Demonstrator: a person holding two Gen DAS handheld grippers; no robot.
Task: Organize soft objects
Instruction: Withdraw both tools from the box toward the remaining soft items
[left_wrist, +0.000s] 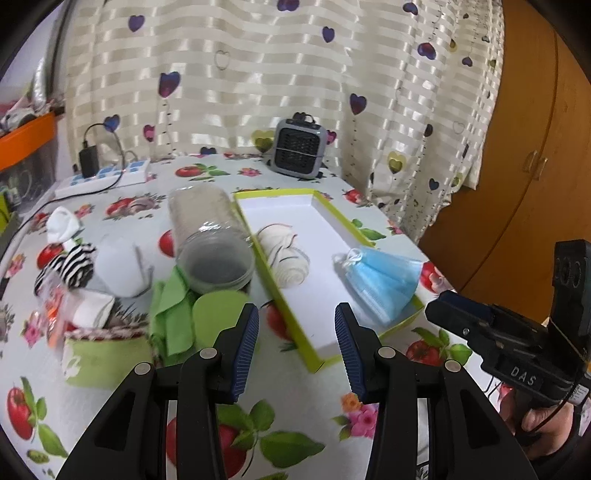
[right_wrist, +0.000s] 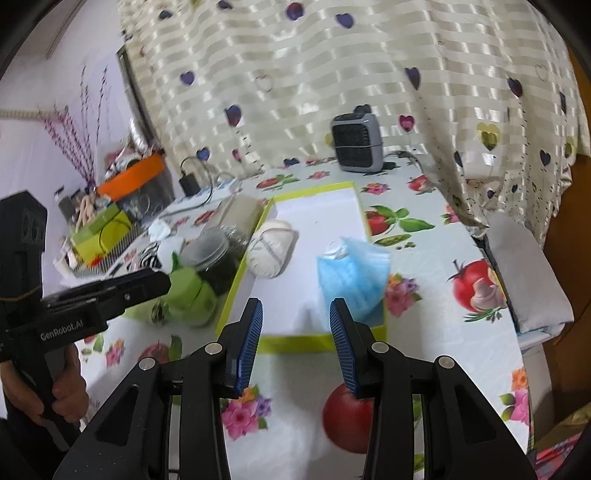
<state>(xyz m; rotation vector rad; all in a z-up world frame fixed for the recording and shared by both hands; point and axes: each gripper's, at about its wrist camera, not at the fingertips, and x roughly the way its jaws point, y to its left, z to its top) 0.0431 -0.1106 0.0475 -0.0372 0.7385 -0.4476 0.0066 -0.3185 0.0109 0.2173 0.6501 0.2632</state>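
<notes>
A table (left_wrist: 295, 398) under a fruit-and-flower printed cloth carries everything, backed by 1 striped curtain (left_wrist: 258, 74) with heart shapes. On it lies 1 shallow white tray with a lime-green rim (left_wrist: 280, 291), straight ahead of both hand-held tools. Inside it rest 2 soft things: 1 cream rolled cloth (left_wrist: 284, 254) with dark stripes, ahead and slightly left of the left gripper (left_wrist: 297, 349), and 1 blue pleated face mask (left_wrist: 384, 280) with white ear loops, folded and lying against the tray's near right corner, just beyond the right gripper (right_wrist: 296, 343) and a little to its right. Left of the tray, 1 clear plastic jar (left_wrist: 210, 240) lies on its side, its mouth facing the left gripper, with 1 round green lid (left_wrist: 218, 314) and 1 green cloth (left_wrist: 173, 317) just before it. Further left sits a heap of soft pieces: 1 black-and-white striped sock (left_wrist: 70, 266), 1 white rounded bundle (left_wrist: 118, 269) and 1 white sock (left_wrist: 62, 221); more may be hidden in the blur. 1 small grey heater (left_wrist: 299, 147) stands at the far edge. Both grippers hover above the cloth with jaws spread apart, holding nothing.
</notes>
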